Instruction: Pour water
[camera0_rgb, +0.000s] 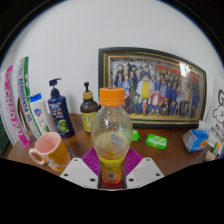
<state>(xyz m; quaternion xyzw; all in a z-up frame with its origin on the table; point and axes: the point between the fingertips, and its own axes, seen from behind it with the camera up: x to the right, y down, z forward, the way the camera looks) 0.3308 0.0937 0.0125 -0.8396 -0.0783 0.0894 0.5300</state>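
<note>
- Pinching the bottle (112, 140), the tongs (112, 168) press its lower body from both sides with their magenta pads, so it sits directly between them.
- The bottle stands upright, its long axis vertical, orange cap (112, 96) on top.
- The pink-and-orange mug (48, 151) stands on the tabletop (165, 158) just to the side of the bottle; a pour would probably tip that way.
- The bottle is clear plastic with a yellow-orange label low down; its water level is hard to read, and the cap looks closed.

Claw (112, 168): two white angular fingers (78, 172), magenta pads (92, 160) on inner faces.
</note>
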